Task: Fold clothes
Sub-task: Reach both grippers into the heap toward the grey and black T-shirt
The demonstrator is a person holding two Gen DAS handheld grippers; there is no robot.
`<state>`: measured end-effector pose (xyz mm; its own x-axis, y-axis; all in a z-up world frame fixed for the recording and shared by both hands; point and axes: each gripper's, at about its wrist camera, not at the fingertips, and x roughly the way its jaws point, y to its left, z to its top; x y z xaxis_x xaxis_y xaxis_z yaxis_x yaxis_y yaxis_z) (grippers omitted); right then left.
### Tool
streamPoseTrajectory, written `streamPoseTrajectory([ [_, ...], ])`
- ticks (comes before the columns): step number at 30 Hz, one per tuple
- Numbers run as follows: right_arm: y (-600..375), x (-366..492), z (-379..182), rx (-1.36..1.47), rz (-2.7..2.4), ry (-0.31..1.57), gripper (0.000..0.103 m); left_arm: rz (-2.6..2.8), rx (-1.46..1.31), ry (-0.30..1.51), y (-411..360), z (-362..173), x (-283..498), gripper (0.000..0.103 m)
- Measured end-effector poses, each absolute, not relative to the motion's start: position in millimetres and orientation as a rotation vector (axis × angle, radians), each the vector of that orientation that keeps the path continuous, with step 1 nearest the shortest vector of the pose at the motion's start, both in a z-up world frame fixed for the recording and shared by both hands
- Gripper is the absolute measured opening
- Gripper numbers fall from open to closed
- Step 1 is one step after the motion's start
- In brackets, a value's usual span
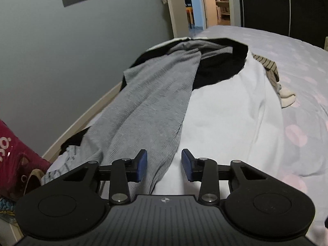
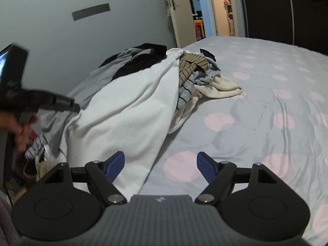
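While both my grippers hang over the bed (image 2: 266, 86), neither has hold of any clothes.

Ahead of my left gripper (image 1: 164, 165), its jaws partly apart and bare, lies the grey top (image 1: 147, 106); left of my right gripper (image 2: 160, 169), jaws wide and bare, lies the white garment (image 2: 127, 110).

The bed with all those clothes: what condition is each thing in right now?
Grey garment: unfolded, stretched out along the pile.
White garment: unfolded, rumpled, partly under the grey and black ones.
Black garment: crumpled at the far end.
Striped brown garment: bunched in the heap.
Cream garment: crumpled on the bedsheet.
Door: open.
Left hand-held gripper: open, over the grey garment's edge.
Right hand-held gripper: open, holding nothing.
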<state>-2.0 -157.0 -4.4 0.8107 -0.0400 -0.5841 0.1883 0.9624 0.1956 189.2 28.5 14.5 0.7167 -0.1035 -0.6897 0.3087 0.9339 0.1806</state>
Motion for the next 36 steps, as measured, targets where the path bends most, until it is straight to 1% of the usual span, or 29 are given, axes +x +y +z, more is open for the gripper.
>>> streamPoseTrajectory([
  [2,-155,-1,-6,0.22,-0.112,0.617,0.079,-0.225,0.282,0.751,30,10,199,0.035],
  [4,-152,0,-8,0.198,-0.099,0.613,0.079,-0.228,0.286,0.751,31,7,203,0.031],
  [6,-150,0,-11,0.193,-0.094,0.612,0.079,-0.229,0.288,0.749,31,5,205,0.023],
  [7,-149,1,-12,0.197,-0.091,0.613,0.079,-0.228,0.283,0.75,32,5,206,0.022],
  [9,-147,1,-15,0.209,-0.085,0.625,0.079,-0.22,0.276,0.749,32,6,206,0.014],
  [11,-145,3,-18,0.197,-0.106,0.648,0.079,-0.217,0.283,0.747,31,9,205,0.011],
  [13,-143,5,-21,0.181,-0.127,0.669,0.079,-0.212,0.295,0.741,29,14,202,0.004],
  [17,-146,3,-23,0.166,-0.171,0.703,0.079,-0.25,0.284,0.699,28,28,187,0.003],
  [22,-151,-5,-17,0.169,-0.205,0.723,0.079,-0.36,0.352,0.607,15,55,140,0.003],
  [28,-160,-22,-3,0.194,-0.23,0.728,0.079,-0.564,0.405,0.6,0,70,69,0.002],
  [36,-174,-38,17,0.268,-0.224,0.705,0.079,-0.773,0.448,0.665,-3,65,-8,0.002],
])
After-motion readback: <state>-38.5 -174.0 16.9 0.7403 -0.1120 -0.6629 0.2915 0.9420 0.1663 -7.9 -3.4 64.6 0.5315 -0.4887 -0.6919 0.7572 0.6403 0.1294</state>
